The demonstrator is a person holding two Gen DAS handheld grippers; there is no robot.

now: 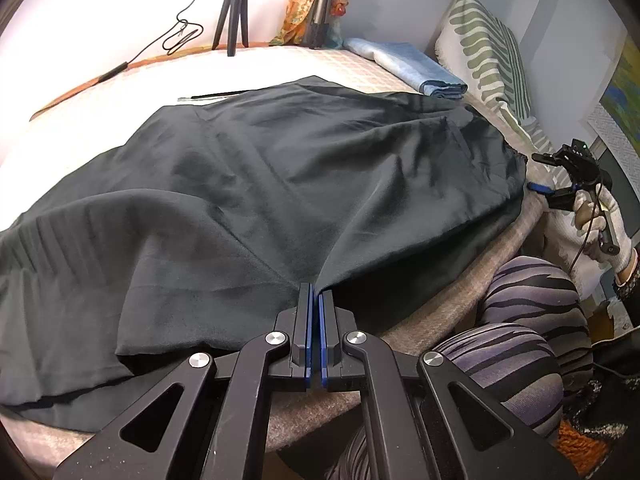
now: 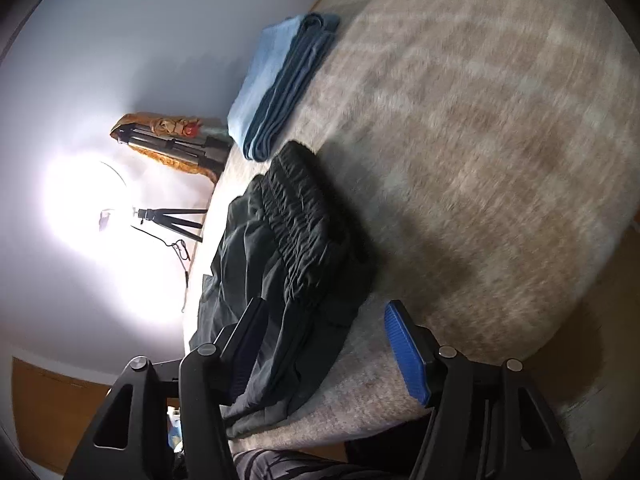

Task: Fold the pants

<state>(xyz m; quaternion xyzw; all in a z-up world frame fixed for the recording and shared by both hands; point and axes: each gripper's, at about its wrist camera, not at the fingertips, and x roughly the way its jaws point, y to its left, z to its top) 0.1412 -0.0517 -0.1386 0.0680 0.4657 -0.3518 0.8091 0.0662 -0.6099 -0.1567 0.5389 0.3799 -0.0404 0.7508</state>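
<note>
Dark green fabric pants (image 1: 260, 184) lie spread across the beige checked bed cover (image 2: 480, 120). The left gripper (image 1: 315, 296) pinches a fold at their near edge; the right gripper (image 2: 324, 320) stands wide by the waistband, pressing nothing.

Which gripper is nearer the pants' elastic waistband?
Right. The right gripper stands open at the waistband end, fabric between its fingers. The left gripper is shut on a fold of the pants along the near edge, far from the waistband.
</note>
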